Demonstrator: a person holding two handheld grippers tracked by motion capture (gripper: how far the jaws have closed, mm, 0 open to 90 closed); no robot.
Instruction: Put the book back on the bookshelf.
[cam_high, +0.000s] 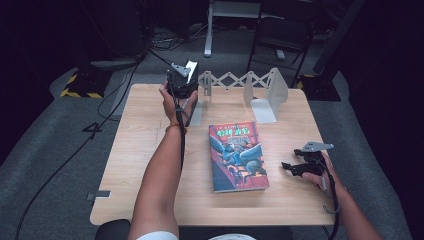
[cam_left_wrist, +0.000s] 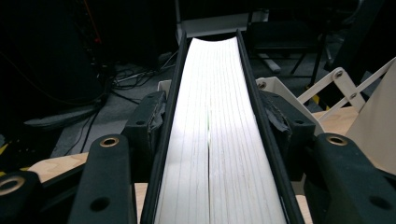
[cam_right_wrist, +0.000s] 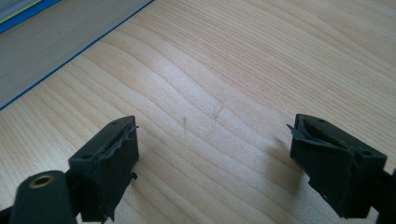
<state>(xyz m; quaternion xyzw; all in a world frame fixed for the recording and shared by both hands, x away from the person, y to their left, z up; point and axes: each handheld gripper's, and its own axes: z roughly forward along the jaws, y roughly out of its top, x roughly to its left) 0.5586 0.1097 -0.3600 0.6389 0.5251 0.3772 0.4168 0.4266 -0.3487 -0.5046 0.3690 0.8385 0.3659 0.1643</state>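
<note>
My left gripper (cam_high: 182, 82) is raised at the table's far edge, by the left end of a white expanding book rack (cam_high: 235, 80). It is shut on a black-covered book (cam_high: 190, 67) held on edge. In the left gripper view the book's white page block (cam_left_wrist: 210, 140) runs straight out between the left gripper's (cam_left_wrist: 212, 116) two jaws, whose pads lie against its covers. A second book with a colourful cover (cam_high: 237, 157) lies flat mid-table. To its right my right gripper (cam_high: 287, 166) rests low over the wood, open and holding nothing (cam_right_wrist: 212, 154).
The rack's white end plate (cam_high: 272, 95) stands at the back right, and its scissor lattice (cam_left_wrist: 345, 84) shows beside the held book. The flat book's page edge (cam_right_wrist: 46, 42) lies just ahead of the right gripper. Cables and stands crowd the dark floor beyond the wooden table (cam_high: 135, 165).
</note>
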